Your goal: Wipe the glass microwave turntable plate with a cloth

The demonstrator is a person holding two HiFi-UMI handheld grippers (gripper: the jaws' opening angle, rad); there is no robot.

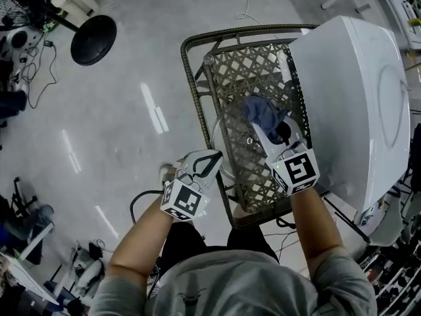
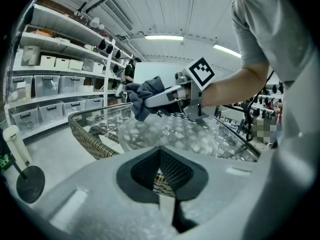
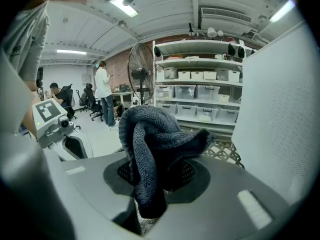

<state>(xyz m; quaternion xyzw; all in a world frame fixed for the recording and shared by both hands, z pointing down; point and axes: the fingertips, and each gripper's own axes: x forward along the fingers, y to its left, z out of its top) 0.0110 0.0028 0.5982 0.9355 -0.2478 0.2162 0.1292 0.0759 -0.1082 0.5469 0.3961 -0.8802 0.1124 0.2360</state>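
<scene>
The glass turntable plate (image 1: 231, 145) is laid flat on the glass top of a wicker-framed table (image 1: 190, 91), toward the table's near end. A white appliance (image 1: 358, 91) is set along the table's right side.

The left tongs (image 1: 212, 158) are brought to the plate's left rim. In the left gripper view their dark pads are seen drawn narrow, meeting at the tips, and the plate's edge appears to be pinched between them; the plate spreads out directly ahead of them.

The right tongs (image 1: 263, 129) are held over the plate's far right part. They are closed on a dark blue cloth (image 1: 262, 112). In the right gripper view the knitted cloth is seen bunched between the pads, with a fold standing up above them and a tail hanging below. In the left gripper view the cloth is seen at the tip of the right tongs, just above the plate's far edge; whether it is touching the glass cannot be told.
</scene>
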